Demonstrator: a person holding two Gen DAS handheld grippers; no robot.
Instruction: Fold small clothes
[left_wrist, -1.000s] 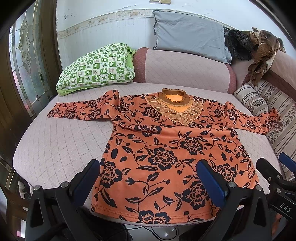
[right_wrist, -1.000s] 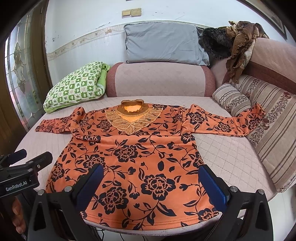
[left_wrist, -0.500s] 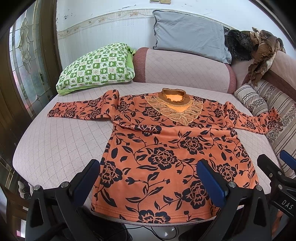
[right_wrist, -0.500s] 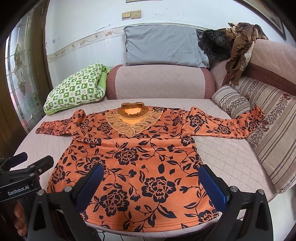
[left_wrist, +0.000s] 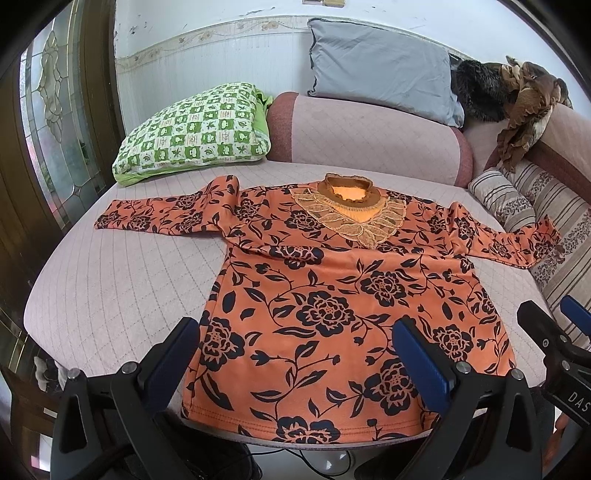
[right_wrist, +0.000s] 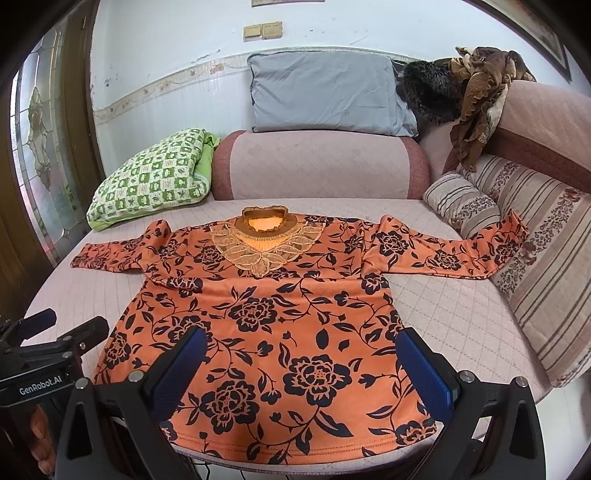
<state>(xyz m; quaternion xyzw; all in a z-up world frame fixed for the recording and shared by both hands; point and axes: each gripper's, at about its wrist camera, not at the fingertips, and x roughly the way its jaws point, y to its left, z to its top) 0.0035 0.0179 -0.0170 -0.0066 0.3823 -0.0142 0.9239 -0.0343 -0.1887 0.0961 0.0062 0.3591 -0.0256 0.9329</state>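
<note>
Orange floral top (left_wrist: 332, 295) flat on sofa seat (left_wrist: 110, 280), hem near. Left hand-held gripper (left_wrist: 295, 362) and right hand-held gripper (right_wrist: 303, 369) both wide, empty. Soft, light knit, probably limp; pinch sleeve cuffs first.

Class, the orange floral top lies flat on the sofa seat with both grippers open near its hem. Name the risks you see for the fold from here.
1. The hem lies at the seat's front edge; a pull toward the person might drag the orange floral top off.
2. The right sleeve ends against the striped cushion and may snag there.
3. The lace collar could bunch if folded across.
</note>
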